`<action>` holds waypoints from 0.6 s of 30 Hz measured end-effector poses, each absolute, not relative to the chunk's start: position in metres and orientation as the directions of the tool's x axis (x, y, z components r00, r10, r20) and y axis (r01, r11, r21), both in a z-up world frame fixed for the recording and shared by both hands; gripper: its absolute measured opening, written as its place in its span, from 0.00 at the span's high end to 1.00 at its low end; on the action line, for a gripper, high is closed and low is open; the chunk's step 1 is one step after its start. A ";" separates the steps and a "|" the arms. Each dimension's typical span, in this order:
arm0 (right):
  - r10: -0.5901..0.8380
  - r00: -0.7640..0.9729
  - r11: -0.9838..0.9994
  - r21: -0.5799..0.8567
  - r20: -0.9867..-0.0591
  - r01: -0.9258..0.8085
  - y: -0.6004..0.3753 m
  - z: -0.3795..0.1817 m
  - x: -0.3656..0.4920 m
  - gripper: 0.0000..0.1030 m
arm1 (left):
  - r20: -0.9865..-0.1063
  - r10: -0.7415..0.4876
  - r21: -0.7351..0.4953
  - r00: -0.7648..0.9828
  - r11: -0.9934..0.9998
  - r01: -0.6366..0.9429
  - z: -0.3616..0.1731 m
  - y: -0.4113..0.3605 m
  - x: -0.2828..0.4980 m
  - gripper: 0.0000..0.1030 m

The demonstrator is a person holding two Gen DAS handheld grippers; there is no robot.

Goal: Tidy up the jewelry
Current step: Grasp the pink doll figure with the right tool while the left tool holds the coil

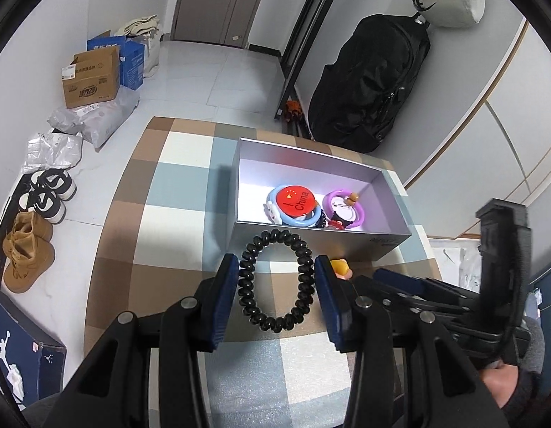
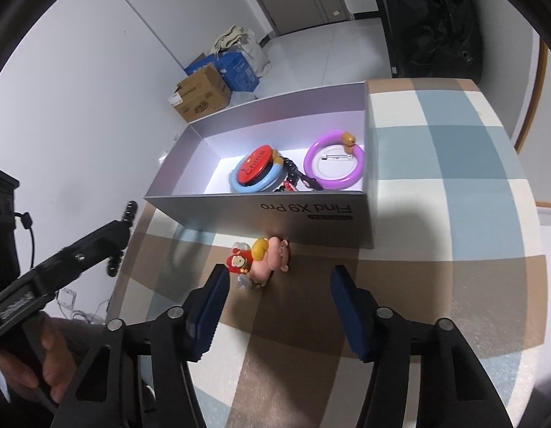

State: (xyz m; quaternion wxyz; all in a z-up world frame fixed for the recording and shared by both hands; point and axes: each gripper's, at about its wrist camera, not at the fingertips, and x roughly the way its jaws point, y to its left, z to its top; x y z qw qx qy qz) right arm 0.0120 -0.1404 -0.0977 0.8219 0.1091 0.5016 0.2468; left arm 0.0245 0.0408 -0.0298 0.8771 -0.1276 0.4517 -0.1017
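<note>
We've got the left gripper (image 1: 276, 287) pinching a black coil hair tie (image 1: 275, 281), one pad on each side of the loop. The tie hangs clear of the checked cloth (image 1: 175, 214), just short of the near wall of the box (image 1: 346, 246), which lies straight ahead of the fingertips.

Right gripper (image 2: 279, 301) has its jaws spread, nothing pressed between the pads. No earlier shot to compare. Just ahead of its left finger (image 2: 213, 306), on the cloth and against the near wall of the box, lie small figurine charms (image 2: 263, 262): one red, one pink with yellow. They sit near the left pad, not touching it as far as we can tell. In the left view only a yellow-pink bit of them (image 1: 341, 268) shows past the right pad.

Inside the box, beyond both grippers:
- red "China" badge (image 2: 257, 167) lying on a blue ring (image 2: 252, 186)
- purple ring (image 2: 334, 162) with a small brown bead on it, to the right of the badge
- dark beaded piece (image 2: 293, 174) between the two rings, partly hidden

From the right view, the left gripper comes in at far left with the tie (image 2: 129, 212) poking past its tip. A hand (image 2: 24, 371) grips its handle.
</note>
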 end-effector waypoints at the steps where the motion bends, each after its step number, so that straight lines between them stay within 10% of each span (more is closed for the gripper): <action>1: 0.511 0.375 0.857 0.424 -0.773 -0.294 -0.138 -0.099 0.014 0.49 | -0.767 -0.295 -0.315 0.570 0.947 0.067 -0.030 0.040 0.025 0.63; 18: 0.484 0.370 0.871 0.393 -0.793 -0.296 -0.115 -0.106 0.026 0.65 | -0.769 -0.305 -0.329 0.562 0.942 0.062 -0.030 0.049 0.027 0.63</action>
